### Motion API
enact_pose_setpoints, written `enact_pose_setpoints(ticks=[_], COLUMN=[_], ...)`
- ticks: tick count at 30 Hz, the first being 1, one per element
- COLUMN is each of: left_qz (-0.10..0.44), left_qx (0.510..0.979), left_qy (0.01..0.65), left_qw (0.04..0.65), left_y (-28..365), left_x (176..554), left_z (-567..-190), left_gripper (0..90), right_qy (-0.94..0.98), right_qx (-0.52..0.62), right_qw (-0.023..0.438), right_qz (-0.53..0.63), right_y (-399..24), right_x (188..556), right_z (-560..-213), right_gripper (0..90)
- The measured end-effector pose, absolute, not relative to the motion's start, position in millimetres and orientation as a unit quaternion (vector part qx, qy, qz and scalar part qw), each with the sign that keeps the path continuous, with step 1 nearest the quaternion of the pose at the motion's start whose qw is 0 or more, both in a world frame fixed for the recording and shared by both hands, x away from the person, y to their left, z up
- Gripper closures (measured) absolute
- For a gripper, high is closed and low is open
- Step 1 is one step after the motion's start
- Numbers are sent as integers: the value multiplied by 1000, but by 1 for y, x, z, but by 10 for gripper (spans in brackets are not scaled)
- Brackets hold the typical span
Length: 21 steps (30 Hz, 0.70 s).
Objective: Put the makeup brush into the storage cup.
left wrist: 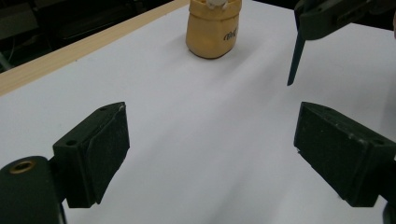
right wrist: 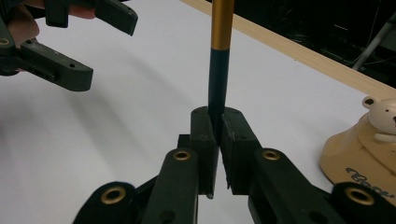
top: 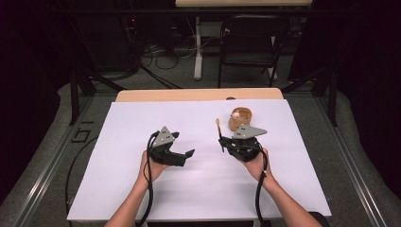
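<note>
White paper covers the surface (top: 142, 198) where we work, with a strip of pale wood showing along its far edge. Our right gripper (right wrist: 215, 154) has its fingers (right wrist: 201, 140) pressed tight on a slim tool, a dark stick (right wrist: 218, 84) whose upper part is golden-orange; it stands nearly upright out of the fingers. From the high view the same stick (top: 219, 130) rises just left of our right gripper (top: 226, 143), which our right hand (top: 257, 165) holds a little right of the middle of the paper. Just behind that gripper sits a small tan bowl (top: 240, 119) with a tiny cream bear figure (right wrist: 380, 114) at its rim; the bowl rests on the paper, apart from the stick. Our left gripper (top: 188, 155) sits left of centre, held by our left hand (top: 150, 168), well apart from the right one. Its fingers (left wrist: 100, 149) stand wide apart with nothing between them but bare paper, and they point toward the bowl (left wrist: 213, 32).
</note>
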<state>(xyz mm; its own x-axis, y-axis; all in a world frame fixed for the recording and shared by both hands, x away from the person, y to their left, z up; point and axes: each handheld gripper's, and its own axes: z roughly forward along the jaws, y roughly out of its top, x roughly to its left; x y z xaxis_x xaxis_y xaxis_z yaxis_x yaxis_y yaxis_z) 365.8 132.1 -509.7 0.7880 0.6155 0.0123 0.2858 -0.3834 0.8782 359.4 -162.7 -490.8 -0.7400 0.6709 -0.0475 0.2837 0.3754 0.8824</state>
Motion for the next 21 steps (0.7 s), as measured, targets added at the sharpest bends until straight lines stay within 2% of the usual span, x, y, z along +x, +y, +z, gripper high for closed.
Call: enact_pose_setpoints(ticks=[21], left_qz=[181], left_qx=[800], left_qy=[291], left_qw=[492], left_y=[152], left_x=[354], left_z=[-527], left_gripper=[10], right_qy=[803], right_qx=[301], right_qw=[213], right_qz=[468], right_y=[-178], right_x=[361], right_z=[-486], right_gripper=[843])
